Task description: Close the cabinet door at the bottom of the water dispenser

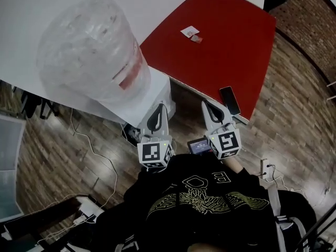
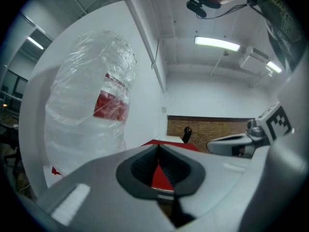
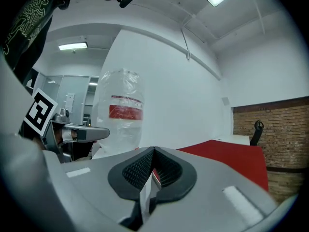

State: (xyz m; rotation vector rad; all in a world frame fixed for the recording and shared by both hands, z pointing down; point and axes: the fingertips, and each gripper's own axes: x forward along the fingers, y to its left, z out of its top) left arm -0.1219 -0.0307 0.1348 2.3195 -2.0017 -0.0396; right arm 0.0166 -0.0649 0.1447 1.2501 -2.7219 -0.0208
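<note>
The white water dispenser (image 1: 159, 94) stands just ahead of me, topped by a big plastic-wrapped water bottle (image 1: 92, 49) with a red label. That bottle (image 2: 91, 115) also shows in the left gripper view, and the bottle (image 3: 120, 115) again in the right gripper view. The cabinet door at the dispenser's foot is hidden in every view. My left gripper (image 1: 160, 107) is held level beside the dispenser's upper corner, its jaws shut on nothing (image 2: 158, 146). My right gripper (image 1: 206, 105) hangs alongside it to the right, jaws together and empty (image 3: 153, 150).
A red table (image 1: 220, 41) runs to the right of the dispenser, with a black phone (image 1: 229, 100) at its near edge and small cards (image 1: 191, 33) farther back. A white wall (image 1: 31, 14) lies behind. Cables and a power strip (image 1: 86, 211) lie on the wooden floor at left.
</note>
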